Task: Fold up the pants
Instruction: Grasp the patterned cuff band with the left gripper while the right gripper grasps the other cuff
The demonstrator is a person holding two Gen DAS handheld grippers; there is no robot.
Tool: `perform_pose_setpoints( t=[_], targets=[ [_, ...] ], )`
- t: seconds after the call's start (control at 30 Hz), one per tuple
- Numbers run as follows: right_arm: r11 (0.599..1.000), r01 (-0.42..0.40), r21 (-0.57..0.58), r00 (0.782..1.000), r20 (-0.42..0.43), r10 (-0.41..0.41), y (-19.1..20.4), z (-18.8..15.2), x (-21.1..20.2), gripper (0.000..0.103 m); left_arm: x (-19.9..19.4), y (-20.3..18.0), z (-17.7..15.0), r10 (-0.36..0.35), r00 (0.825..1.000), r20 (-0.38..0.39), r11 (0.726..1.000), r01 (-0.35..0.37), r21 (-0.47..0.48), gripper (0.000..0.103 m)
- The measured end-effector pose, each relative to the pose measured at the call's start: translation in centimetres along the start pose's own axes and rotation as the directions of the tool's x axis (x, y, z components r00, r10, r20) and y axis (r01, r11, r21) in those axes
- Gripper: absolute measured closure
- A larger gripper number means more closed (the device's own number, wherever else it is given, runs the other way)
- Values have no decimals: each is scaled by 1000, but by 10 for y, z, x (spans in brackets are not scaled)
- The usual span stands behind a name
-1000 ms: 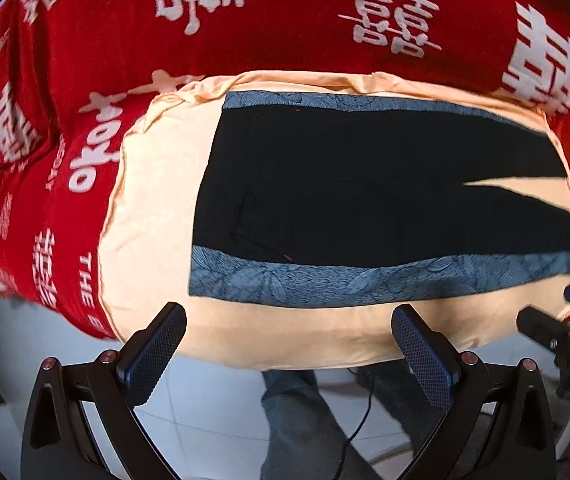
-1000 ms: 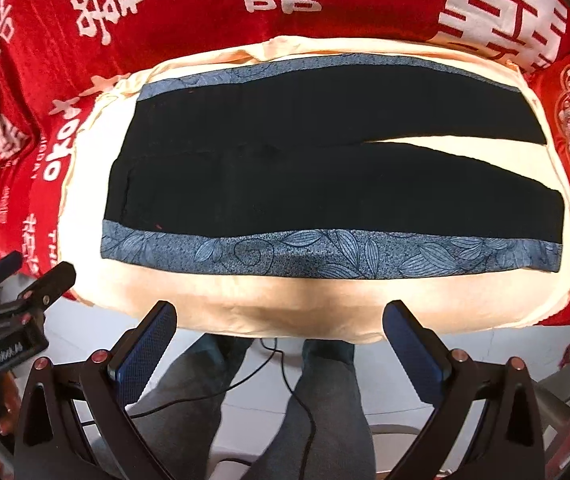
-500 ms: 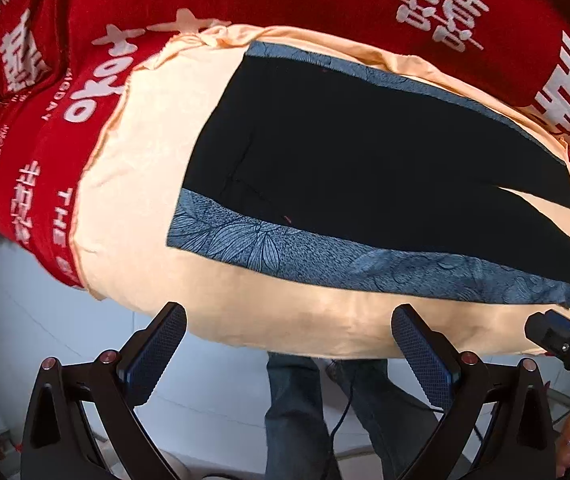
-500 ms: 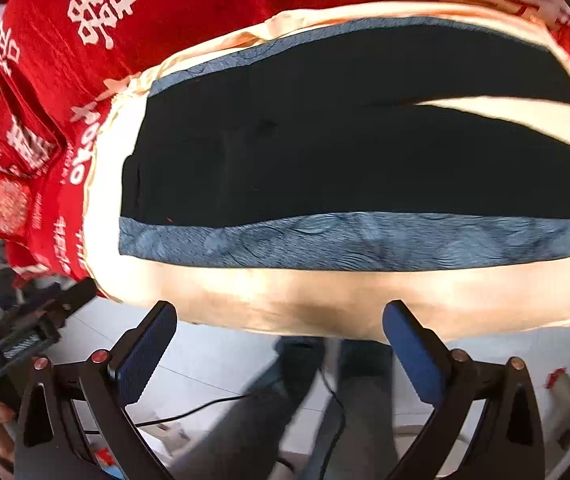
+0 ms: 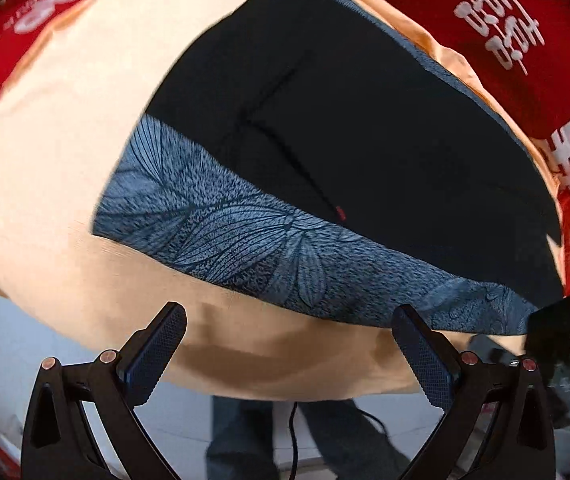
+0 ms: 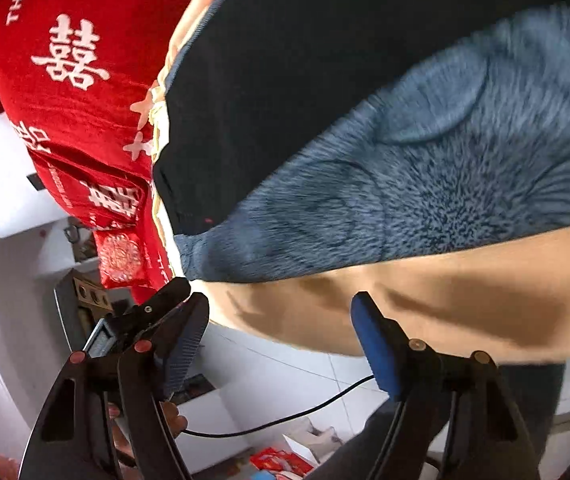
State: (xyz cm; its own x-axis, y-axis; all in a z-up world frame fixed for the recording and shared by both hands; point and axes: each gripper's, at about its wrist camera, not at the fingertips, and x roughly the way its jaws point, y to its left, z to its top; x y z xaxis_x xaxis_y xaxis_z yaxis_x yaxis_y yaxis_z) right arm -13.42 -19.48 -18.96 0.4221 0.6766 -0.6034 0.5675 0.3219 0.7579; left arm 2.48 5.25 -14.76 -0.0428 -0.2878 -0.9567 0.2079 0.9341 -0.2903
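Both claws had dropped toward the pants (image 5: 365,140), which lay flat on the peach cushion (image 5: 53,152). The right claw (image 6: 281,340) had just been narrowing, nothing between its jaws; the left claw (image 5: 289,356) gaped empty. Folding likely hadn't begun.

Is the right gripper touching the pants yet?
Apart. In the right wrist view the right gripper has nothing between its jaws, which have just been closing; peach cloth shows between its fingertips and the pants.
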Motion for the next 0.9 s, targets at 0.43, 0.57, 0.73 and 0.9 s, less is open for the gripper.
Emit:
perform_pose_setpoints(
  t=[0.43, 0.57, 0.73, 0.9],
  targets=[
    [955, -295, -28, 945, 137, 296, 13, 10, -9, 26, 21, 6, 1, -152, 988, -28, 987, 151, -50, 0],
    [940, -330, -85, 927, 156, 340, 43, 16, -29, 26, 20, 8, 10, -280, 960, 1, 944, 275, -182, 0],
    [928, -361, -91, 913, 166, 372, 44, 17, -43, 26, 21, 7, 31, -339, 937, 81, 898, 348, -270, 0],
    [946, -322, -40, 931, 169, 324, 20, 17, -35, 26, 18, 9, 48, -279, 955, 100, 912, 296, -283, 30]
  ],
)
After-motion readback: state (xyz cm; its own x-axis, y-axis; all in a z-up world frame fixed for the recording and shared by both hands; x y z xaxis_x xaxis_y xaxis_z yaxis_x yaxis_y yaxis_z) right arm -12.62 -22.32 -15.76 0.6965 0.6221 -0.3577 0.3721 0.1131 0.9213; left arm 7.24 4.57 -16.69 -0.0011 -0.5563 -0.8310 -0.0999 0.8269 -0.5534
